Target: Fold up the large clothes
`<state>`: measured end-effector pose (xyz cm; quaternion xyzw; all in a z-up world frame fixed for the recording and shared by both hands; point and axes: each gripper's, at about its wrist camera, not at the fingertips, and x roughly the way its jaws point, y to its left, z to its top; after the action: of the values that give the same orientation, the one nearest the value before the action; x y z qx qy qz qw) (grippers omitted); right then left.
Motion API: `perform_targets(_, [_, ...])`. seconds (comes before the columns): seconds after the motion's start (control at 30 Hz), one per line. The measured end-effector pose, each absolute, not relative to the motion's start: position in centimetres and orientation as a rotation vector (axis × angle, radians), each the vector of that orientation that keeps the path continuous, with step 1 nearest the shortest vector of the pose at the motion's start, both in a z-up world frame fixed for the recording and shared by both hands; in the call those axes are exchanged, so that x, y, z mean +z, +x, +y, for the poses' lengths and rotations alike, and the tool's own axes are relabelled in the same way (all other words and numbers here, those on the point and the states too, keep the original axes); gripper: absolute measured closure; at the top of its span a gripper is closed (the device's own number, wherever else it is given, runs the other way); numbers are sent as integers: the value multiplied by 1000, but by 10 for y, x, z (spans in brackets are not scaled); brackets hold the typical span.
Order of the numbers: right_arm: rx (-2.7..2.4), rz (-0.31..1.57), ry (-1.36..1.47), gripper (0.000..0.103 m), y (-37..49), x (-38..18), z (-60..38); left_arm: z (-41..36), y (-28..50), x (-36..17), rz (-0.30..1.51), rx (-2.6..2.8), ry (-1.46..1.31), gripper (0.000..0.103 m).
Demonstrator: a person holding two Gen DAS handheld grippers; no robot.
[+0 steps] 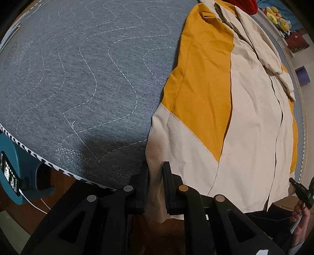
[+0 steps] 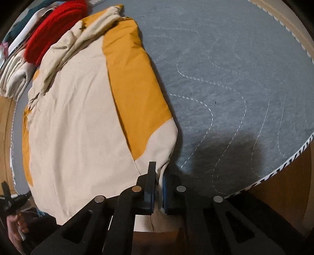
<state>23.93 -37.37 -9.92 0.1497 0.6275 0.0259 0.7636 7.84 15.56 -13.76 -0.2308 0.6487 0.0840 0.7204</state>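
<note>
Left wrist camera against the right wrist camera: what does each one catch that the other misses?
Only the left wrist view shows the teal plastic stand holding a lit phone below the bed's edge, and the small yellow plush toys far off.

Only the right wrist view shows the folded cream fabric stack beside the jacket.

Both show the cream and mustard-yellow jacket spread on the grey quilted mattress, the bright red knitted item beyond it, and black two-finger grippers pinching the jacket's near hem: left gripper, right gripper.
</note>
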Motion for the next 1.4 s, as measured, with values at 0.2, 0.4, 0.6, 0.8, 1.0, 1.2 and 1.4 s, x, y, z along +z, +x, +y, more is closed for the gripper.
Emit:
perform_targets(0.2, [66,1319,346,99,235,-86,-376,142,77,-125,1402,165,-459,100])
perform_targets(0.4, [98,1239,355,99,229,-59,-375,135,72,-85,1301,95,-446,101])
perform_targets(0.6, [183,1134,307,100,221,-9,-369,143,63,-40,1206,-21,-520,101])
perform_targets(0.8, [235,1031,364,101,209,42,-376,146,51,-4,1140,-87,-516,101])
perform_targets(1.0, [281,969,332,101,187,76,-375,155,31,20,1100,-123,-519,102])
perform_targets(1.2, [309,942,331,101,158,101,-391,156,5,48,1078,-174,-504,102])
perform_targets(1.4, [326,899,335,101,98,133,-423,162,-47,86,1050,-239,-509,102])
